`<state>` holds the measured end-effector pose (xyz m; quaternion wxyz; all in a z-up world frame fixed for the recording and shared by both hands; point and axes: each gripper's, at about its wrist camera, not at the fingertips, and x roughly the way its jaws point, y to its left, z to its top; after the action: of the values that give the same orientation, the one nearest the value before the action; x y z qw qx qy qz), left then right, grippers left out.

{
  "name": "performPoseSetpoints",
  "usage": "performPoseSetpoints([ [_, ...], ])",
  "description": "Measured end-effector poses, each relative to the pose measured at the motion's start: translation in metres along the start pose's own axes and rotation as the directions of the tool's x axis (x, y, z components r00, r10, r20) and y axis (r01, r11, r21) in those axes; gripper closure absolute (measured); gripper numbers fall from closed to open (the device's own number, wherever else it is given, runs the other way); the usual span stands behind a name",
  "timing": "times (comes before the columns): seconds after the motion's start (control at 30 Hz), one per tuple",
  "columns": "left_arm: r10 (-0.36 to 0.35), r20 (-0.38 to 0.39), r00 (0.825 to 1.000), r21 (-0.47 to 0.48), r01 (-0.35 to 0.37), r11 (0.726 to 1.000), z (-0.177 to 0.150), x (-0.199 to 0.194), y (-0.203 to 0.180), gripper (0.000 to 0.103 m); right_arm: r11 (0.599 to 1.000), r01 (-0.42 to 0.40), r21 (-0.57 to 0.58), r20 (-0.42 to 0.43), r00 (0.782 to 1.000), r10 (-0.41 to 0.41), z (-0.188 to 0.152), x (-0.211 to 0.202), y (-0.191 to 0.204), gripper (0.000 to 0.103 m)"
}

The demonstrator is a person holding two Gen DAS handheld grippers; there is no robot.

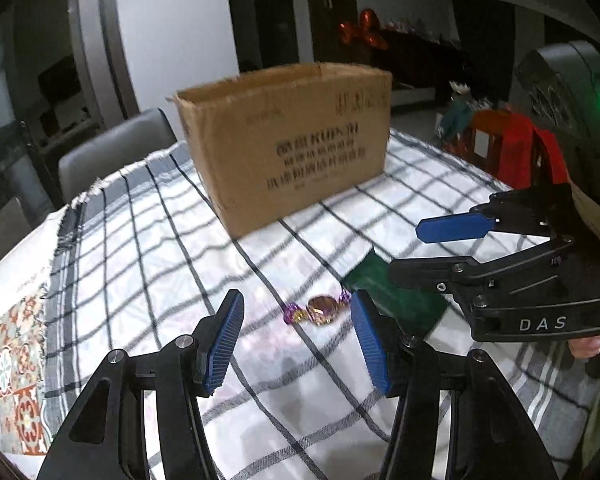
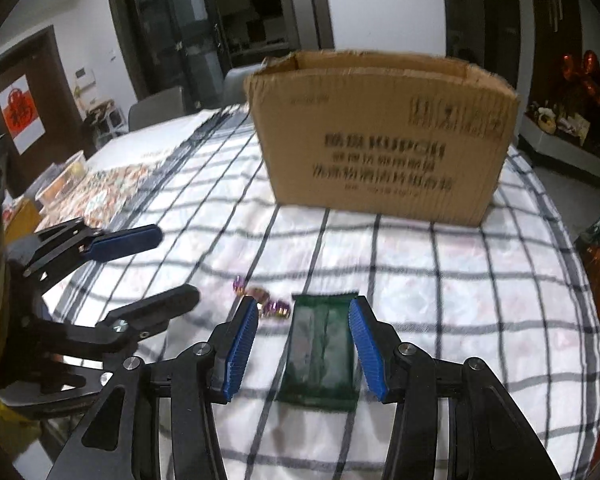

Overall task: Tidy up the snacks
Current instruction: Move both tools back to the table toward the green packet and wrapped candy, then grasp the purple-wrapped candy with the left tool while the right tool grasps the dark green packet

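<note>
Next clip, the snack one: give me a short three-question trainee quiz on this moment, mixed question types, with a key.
1. True or false: the cardboard box stands open at the top on the checked cloth.
2. The right gripper frames which snack? A) wrapped candy B) green packet C) nothing
3. Fill in: the wrapped candy lies on the cloth, ahead of and between the ____ gripper's fingers.

Key
1. True.
2. B: the green packet lies flat between its open fingers, not gripped.
3. Left; the left gripper is open too.
</note>
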<state>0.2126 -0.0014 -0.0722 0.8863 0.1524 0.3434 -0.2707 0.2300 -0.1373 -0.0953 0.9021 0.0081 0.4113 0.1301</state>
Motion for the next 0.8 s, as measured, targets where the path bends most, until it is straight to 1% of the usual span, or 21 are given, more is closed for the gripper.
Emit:
performPoseSetpoints([
  [0.1, -0.016, -0.023, 1.0, 0.018, 0.016, 1.0, -0.002, 0.009, 0.001, 0.048, 1.0, -0.004, -0.001, -0.028, 1.0, 0.004, -0.004, 0.008, 0.0, 0.054],
  [0.27, -0.056, -0.064, 0.996, 0.007, 0.057, 0.998, -0.004, 0.03, 0.006, 0.049, 1.0, -0.01, 0.008, -0.074, 0.997, 0.011, -0.008, 0.022, -0.004, 0.054],
  [0.33, -0.062, -0.078, 0.995, 0.014, 0.063, 0.998, -0.004, 0.037, 0.005, 0.049, 1.0, -0.015, 0.012, -0.091, 0.996, 0.016, -0.01, 0.027, -0.006, 0.054],
  [0.43, -0.071, -0.095, 0.993, 0.036, 0.074, 0.997, -0.004, 0.045, 0.002, 0.049, 1.0, -0.013, 0.008, -0.104, 0.994, 0.014, -0.013, 0.031, -0.007, 0.054],
  [0.57, -0.091, -0.109, 0.99, 0.033, 0.095, 0.995, -0.004, 0.055, 0.0, 0.049, 1.0, -0.01, 0.016, -0.112, 0.994, 0.012, -0.016, 0.036, -0.01, 0.054],
  [0.7, -0.088, -0.118, 0.989, 0.053, 0.095, 0.994, -0.002, 0.064, -0.004, 0.049, 1.0, -0.007, 0.003, -0.111, 0.994, 0.008, -0.017, 0.037, -0.009, 0.054],
  [0.8, -0.087, -0.124, 0.988, 0.047, 0.094, 0.994, -0.001, 0.071, -0.004, 0.049, 1.0, -0.008, 0.009, -0.113, 0.994, 0.009, -0.016, 0.039, -0.01, 0.054],
])
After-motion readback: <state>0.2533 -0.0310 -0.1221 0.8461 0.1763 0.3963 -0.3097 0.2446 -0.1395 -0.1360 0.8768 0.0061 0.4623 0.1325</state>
